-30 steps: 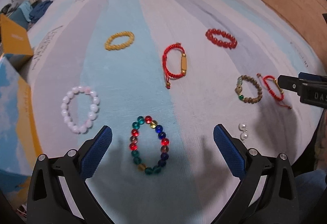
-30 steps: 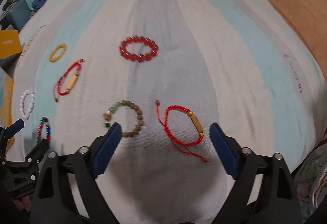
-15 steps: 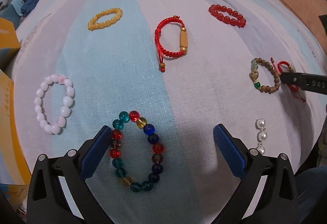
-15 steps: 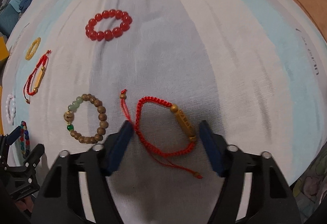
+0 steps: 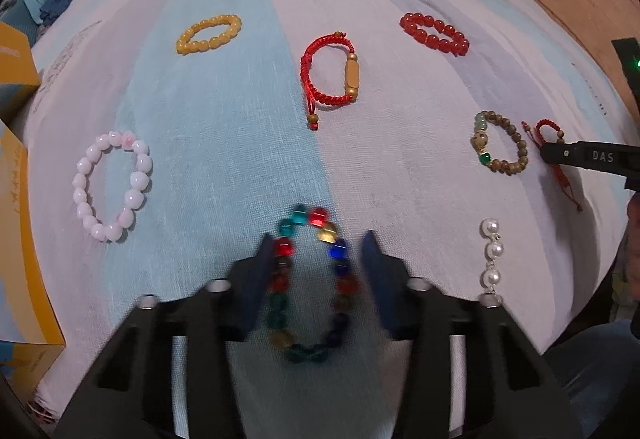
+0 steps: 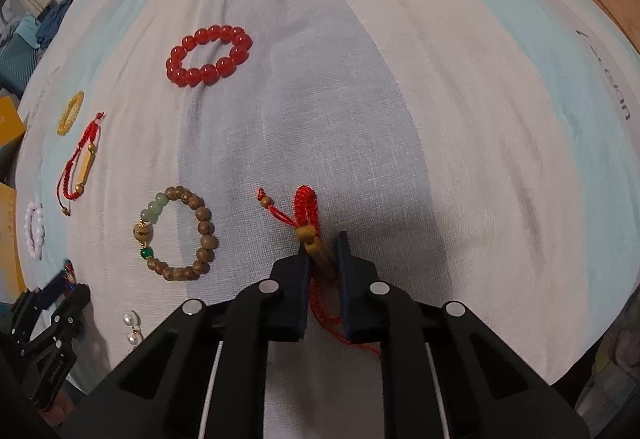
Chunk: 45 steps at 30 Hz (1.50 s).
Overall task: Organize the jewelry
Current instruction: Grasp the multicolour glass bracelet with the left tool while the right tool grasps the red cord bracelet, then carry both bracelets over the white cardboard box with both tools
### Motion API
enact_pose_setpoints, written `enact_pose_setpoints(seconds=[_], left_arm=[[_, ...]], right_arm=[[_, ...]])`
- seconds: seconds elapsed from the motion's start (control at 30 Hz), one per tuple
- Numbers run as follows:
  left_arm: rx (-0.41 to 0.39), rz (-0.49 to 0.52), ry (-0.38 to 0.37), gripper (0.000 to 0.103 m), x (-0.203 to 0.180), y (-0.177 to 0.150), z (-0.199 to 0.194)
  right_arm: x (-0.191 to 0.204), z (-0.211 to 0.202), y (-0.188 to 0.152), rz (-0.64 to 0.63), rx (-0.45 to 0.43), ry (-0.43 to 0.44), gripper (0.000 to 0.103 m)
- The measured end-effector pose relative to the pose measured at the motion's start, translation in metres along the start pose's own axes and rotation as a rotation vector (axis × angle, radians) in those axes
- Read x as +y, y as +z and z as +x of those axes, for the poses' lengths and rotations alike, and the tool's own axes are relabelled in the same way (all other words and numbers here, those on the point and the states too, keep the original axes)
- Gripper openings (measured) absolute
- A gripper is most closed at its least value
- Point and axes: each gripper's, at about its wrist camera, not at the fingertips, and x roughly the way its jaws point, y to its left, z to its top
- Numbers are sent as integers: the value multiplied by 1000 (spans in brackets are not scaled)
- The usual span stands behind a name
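Bracelets lie on a striped cloth. My left gripper (image 5: 318,239) has its fingers on either side of a multicolour glass bead bracelet (image 5: 310,283), close to its beads; whether they squeeze it is unclear. My right gripper (image 6: 320,239) is shut on a red cord bracelet with a gold tube bead (image 6: 310,227), pinching the loop flat on the cloth. The right gripper also shows in the left wrist view (image 5: 588,157) at the right edge. Beside it lies a brown wooden bead bracelet (image 6: 176,235).
Also on the cloth: a pink-white bead bracelet (image 5: 112,187), a yellow bead bracelet (image 5: 210,34), a second red cord bracelet (image 5: 332,75), a red bead bracelet (image 5: 435,34) and a pearl piece (image 5: 491,259). Yellow-blue boxes (image 5: 20,239) stand at the left. Wooden floor is at the far right.
Both grippers came down to the cloth and closed in. The left fingers moved in around the multicolour bracelet. The right fingers shut on the red cord bracelet, squeezing its loop narrow.
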Motion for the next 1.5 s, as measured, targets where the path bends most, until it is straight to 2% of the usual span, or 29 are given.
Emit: enact_pose_setpoints(seconds=[0.03, 0.13, 0.3, 0.37, 0.87, 1.2, 1.5], left_arm=[[2, 0, -11, 27, 1, -1, -2], [2, 6, -21, 19, 1, -3, -3], [-6, -2, -31, 19, 3, -5, -7], [-13, 0, -30, 9, 0, -4, -10], [-84, -3, -31, 9, -4, 1, -41], [-104, -10, -10, 9, -5, 5, -62], [-141, -14, 7, 9, 6, 14, -99]], right_arm=[[-2, 1, 1, 5, -4, 6, 10], [-9, -1, -4, 9, -17, 17, 10], [-2, -13, -9, 6, -50, 26, 10], [-1, -18, -10, -3, -72, 30, 10], [-2, -59, -25, -3, -140, 63, 10], [17, -92, -31, -16, -176, 71, 10], [52, -121, -36, -54, -196, 73, 10]])
